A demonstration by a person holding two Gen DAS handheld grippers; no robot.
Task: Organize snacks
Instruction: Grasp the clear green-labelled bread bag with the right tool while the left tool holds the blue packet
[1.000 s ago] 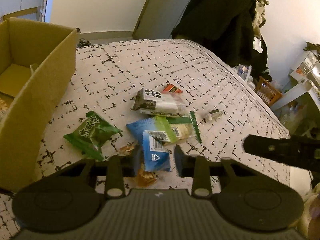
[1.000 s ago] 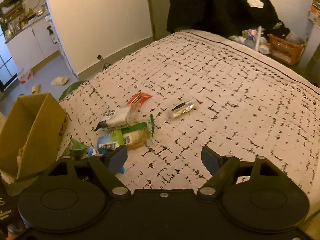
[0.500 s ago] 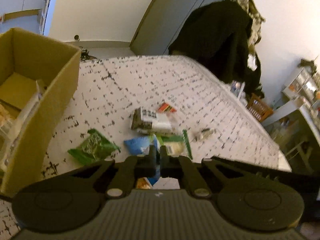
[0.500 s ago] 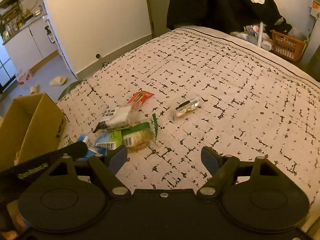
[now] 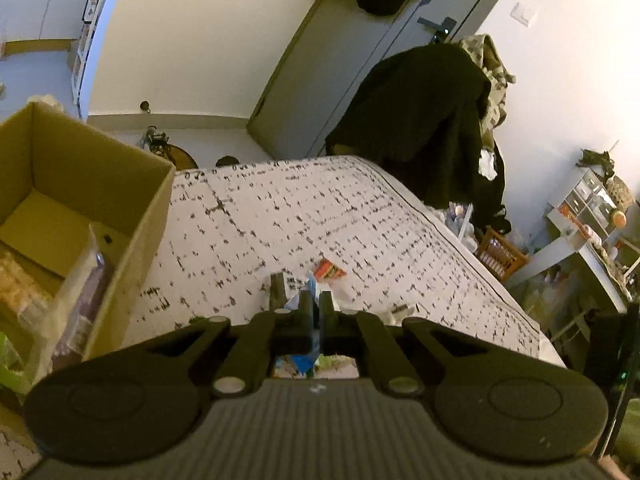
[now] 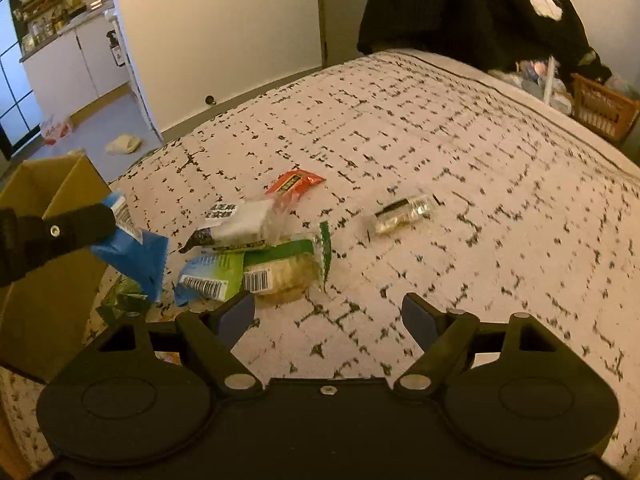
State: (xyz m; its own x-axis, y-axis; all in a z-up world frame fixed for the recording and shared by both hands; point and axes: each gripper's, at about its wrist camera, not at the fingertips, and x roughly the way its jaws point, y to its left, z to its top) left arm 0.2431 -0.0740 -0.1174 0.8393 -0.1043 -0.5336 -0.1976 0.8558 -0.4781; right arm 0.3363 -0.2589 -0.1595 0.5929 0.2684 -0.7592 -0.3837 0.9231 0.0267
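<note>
The left gripper [image 5: 315, 307] pinches a blue packet [image 6: 134, 254] above the bed [image 6: 460, 168], near the box [image 5: 80, 184]; the right gripper [image 6: 330, 314] gapes wide, empty.

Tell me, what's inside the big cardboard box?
In the cardboard box, a clear wrapped pack leans on the near wall, with something pale beside it. The far floor is bare. The near wall hides the rest.

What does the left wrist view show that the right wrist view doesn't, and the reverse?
Left wrist only: the cardboard box's inside, with packets already in it. Right wrist only: the blue packet hanging whole from the left gripper, the green-edged packet, and the open, empty right gripper. Both: the patterned bed, red packet and box.
</note>
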